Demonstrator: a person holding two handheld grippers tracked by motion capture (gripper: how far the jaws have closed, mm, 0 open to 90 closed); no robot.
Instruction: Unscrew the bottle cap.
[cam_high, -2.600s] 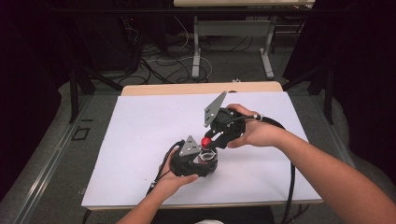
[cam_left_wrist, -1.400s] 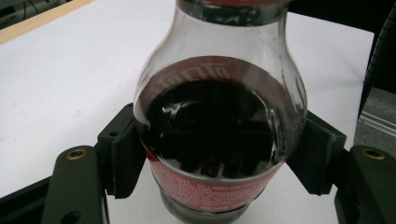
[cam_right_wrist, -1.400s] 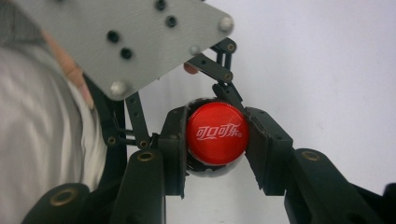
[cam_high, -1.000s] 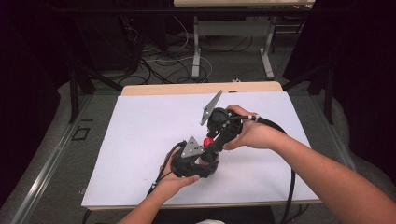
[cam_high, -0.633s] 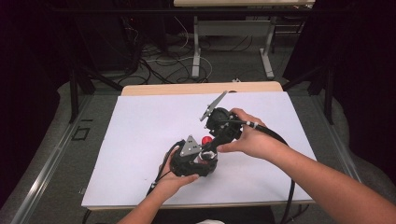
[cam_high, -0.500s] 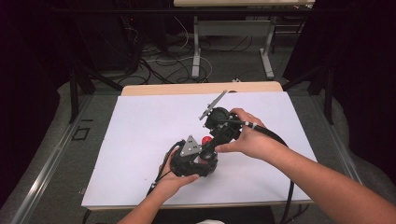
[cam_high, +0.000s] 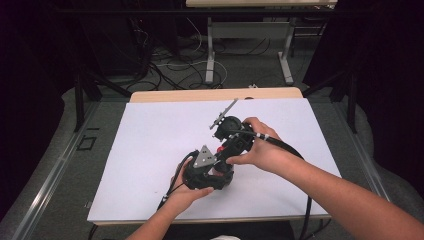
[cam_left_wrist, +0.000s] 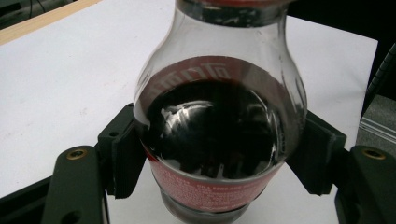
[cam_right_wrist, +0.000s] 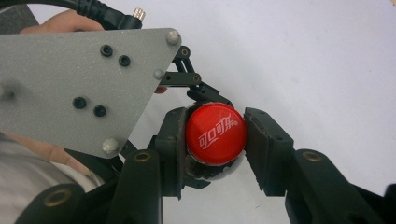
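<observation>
The step in hand looks like unscrewing the cap of a small cola bottle: one claw steadies the body while the other takes the cap from above.

Nearest the person, at the near middle of the white table (cam_high: 150, 150), the left gripper (cam_high: 207, 175) is clamped on the bottle (cam_left_wrist: 219, 140). In the left gripper view its two black pads (cam_left_wrist: 122, 149) press the sides of the bottle's belly, just above the red label, with dark drink filling the glass-clear body up to the shoulder. The bottle appears to stand on the white surface, roughly upright, though its base is partly cut off by the frame.

A little farther and to the right, the right gripper (cam_high: 231, 145) comes down over the bottle's top. Its jaws have just been closing, and the red cap (cam_right_wrist: 216, 134) sits between them. In the right gripper view the left pad lies against the cap's edge; the right pad (cam_right_wrist: 264, 149) is touching or within a hair of the rim, so I judge the grip just made but cannot call it firm. The grey plate of the left gripper (cam_right_wrist: 79, 79) shows just beside it.

The next move calls for a firm squeeze on the cap, then a twist of the right wrist while the left hand keeps the bottle from turning or tipping.
</observation>
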